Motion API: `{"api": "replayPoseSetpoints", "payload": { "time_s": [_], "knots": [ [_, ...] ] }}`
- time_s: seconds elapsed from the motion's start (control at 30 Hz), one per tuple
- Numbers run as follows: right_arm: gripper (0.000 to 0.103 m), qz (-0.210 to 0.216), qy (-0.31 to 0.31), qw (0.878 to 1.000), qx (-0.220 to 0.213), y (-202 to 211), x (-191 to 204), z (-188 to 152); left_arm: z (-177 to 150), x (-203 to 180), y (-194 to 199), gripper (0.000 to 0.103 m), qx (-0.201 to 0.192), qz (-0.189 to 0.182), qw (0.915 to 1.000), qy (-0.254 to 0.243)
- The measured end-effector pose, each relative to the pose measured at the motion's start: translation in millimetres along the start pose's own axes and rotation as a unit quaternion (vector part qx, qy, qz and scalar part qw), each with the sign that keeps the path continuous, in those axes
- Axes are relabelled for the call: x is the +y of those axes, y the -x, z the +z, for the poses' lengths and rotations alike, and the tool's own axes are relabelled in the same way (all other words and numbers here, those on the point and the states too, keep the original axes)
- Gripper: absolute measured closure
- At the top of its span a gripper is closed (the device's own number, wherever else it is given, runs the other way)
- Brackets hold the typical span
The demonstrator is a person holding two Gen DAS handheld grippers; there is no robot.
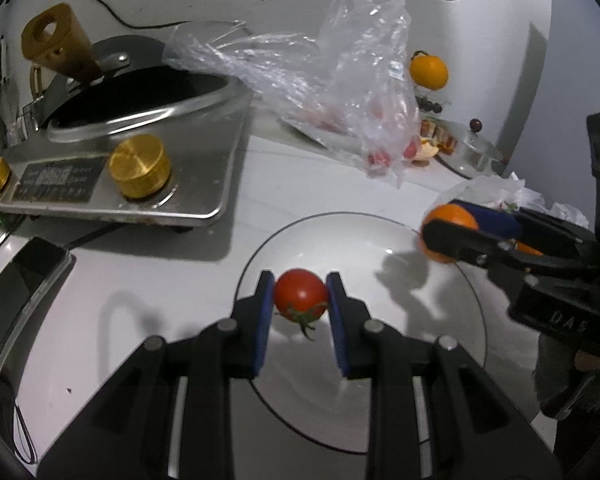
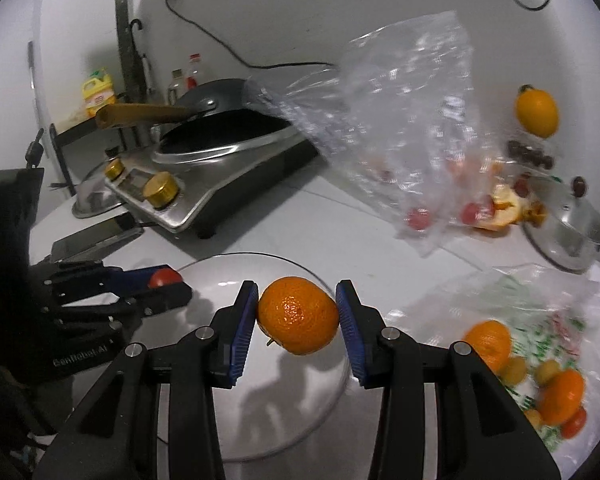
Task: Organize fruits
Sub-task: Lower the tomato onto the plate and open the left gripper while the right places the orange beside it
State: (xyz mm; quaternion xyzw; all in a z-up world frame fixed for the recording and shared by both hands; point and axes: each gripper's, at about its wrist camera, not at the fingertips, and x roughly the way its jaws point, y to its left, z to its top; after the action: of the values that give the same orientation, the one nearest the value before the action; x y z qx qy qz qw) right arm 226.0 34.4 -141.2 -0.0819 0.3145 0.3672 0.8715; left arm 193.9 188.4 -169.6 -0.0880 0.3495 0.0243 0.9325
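Left wrist view — left gripper fingers clamp small red tomato; right gripper fingers clamp round orange mandarin. Step: delivery over clear glass plate — next, lower and release.

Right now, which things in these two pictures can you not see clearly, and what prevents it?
- Fruits in the clear bag, right wrist view: blurred and veiled by crinkled plastic, so only red blobs show.
- Small fruits in the printed bag, right wrist view: motion blur, kinds unclear.
- Stove panel, left wrist view: markings too small to read.
- Dark flat thing at the left edge, left wrist view: cut off.
- Bottles behind the pan, right wrist view: labels too small.
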Motion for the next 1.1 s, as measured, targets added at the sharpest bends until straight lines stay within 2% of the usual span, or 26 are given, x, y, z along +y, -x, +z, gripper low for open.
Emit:
{"api": "replayPoseSetpoints", "payload": {
  "time_s": [0.2, 0.57, 0.97, 1.1],
  "knots": [
    [0.06, 0.03, 0.002, 0.999, 0.023, -28, 11, 7, -1, 2, -5, 0.076, 0.007, 0.001, 1.0, 0.002],
    [0.06, 0.042, -0.019, 0.996, 0.072, -68, 18, 7, -5, 4, -15, 0.075, 0.025, -0.001, 0.9997, 0.004],
    [0.059, 0.049, -0.022, 0.995, 0.082, -72, 21, 6, -7, 5, -7, 0.07, 0.025, 0.002, 0.9996, 0.013],
    [0.051, 0.054, -0.018, 0.996, 0.07, -66, 24, 9, -6, 6, -1, 0.069, 0.018, 0.005, 0.9997, 0.014]
  ]
}}
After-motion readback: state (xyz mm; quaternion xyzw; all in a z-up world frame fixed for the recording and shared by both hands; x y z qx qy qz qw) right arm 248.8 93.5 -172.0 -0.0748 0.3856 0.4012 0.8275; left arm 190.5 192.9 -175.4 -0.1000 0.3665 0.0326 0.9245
